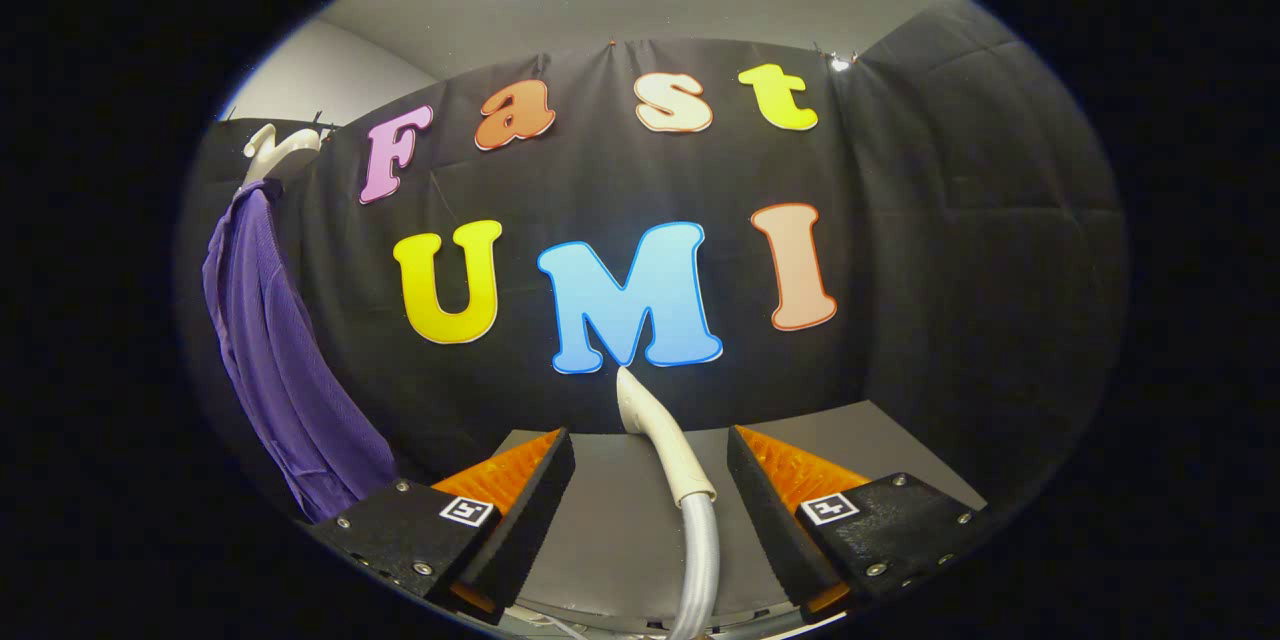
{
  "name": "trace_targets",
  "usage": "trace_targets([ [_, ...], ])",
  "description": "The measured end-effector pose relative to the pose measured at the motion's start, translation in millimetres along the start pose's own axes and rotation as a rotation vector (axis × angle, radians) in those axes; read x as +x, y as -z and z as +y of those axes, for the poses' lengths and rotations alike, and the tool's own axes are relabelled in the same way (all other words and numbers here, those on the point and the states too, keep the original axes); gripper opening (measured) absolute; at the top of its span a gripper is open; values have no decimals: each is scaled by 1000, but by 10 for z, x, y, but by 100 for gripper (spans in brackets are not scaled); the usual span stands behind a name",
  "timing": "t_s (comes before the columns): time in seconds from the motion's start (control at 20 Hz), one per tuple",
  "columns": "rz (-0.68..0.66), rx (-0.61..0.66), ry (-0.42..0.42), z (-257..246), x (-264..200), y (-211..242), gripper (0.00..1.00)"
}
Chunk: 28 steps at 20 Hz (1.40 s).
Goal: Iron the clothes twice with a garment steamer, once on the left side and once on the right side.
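Two fingers [520, 510] of gripper [650, 510] spread wide, steamer handle [665, 440] btwn, untouched. Squeeze off-centre & it may slip.

One purple garment [285, 370] on one white hanger [272, 148]. One steamer head [660, 440] with one hose [700, 560], on one grey tabletop [620, 520]. One claw [650, 510], two fingers [520, 500] spread apart either side of the steamer head, not touching.
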<state>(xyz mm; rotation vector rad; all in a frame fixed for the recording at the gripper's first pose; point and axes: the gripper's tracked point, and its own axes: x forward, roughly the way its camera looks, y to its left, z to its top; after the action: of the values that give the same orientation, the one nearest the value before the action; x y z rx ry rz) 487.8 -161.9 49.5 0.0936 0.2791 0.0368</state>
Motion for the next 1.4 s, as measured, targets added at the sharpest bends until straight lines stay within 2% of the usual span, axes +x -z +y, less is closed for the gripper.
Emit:
trace_targets([
  [0.25, 119, 177, -62, -162, 547, 225, 94],
  [0.45, 244, 337, -134, -197, 815, 475, 95],
  [0.6, 306, 440, -152, -287, 938, 588, 95],
  [0.85, 466, 608, -253, -239, 1049, 901, 95],
  [0.95, 526, 729, -326, -162, 1051, 962, 94],
  [1.05, 525, 850, -328, -219, 1107, 911, 93],
  [1.25, 602, 907, -349, -157, 1138, 1068, 78],
  [1.3, 621, 916, -367, -111, 1105, 1076, 63],
  [1.4, 630, 932, -387, -59, 1107, 1078, 47],
])
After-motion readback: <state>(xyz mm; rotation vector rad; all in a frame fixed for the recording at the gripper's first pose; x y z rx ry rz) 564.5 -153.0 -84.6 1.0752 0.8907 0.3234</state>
